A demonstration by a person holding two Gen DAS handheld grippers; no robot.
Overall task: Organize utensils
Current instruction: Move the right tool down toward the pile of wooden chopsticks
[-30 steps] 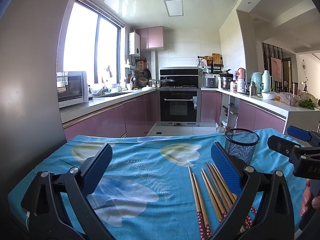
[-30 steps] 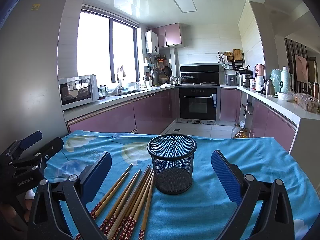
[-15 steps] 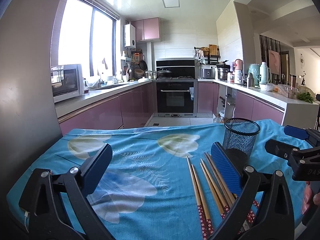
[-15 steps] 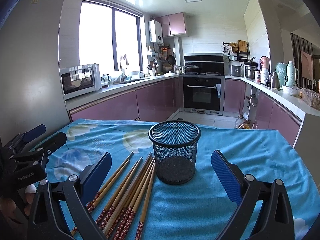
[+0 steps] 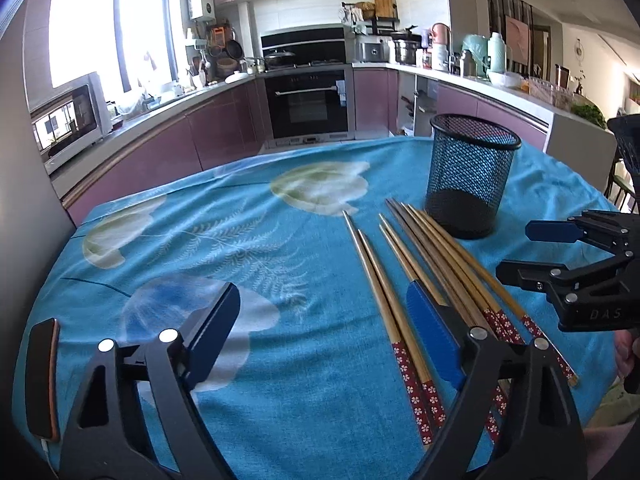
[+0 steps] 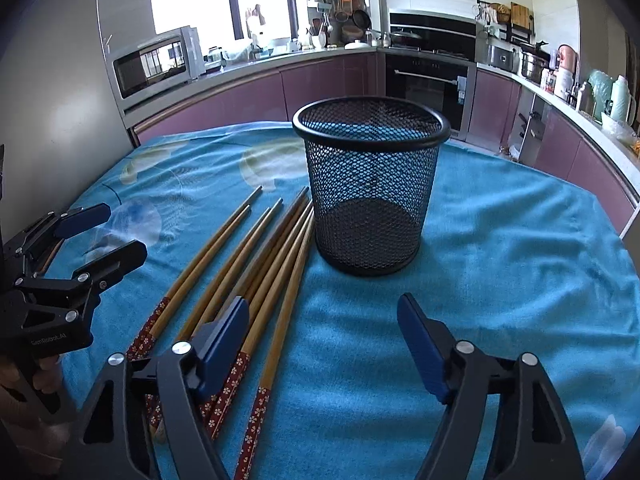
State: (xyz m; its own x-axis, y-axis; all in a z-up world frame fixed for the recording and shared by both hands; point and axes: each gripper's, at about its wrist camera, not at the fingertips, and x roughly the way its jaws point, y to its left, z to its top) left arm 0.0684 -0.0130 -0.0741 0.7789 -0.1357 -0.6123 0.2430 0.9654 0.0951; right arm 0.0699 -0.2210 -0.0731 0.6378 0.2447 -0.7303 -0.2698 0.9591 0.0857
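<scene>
- Chopsticks (image 6: pixel 256 264) fanned flat on blue cloth (image 6: pixel 500 280), tips just beside mesh cup (image 6: pixel 370 184), which stands upright.
- Left gripper (image 5: pixel 322 322) spread wide, holding nothing; its right finger (image 5: pixel 434 338) hiding part of the bundle.
- Right gripper (image 6: pixel 322 326) likewise agape and empty, left pad (image 6: pixel 224 334) covering several sticks.
- Patterned stick ends partly cut off behind the frames.
- Dark flat object (image 5: pixel 42 378) at left edge, hard to identify.

"GenRobot.AI" on left tool (image 6: pixel 80 236); "DAS" on right tool (image 5: pixel 532 250).
</scene>
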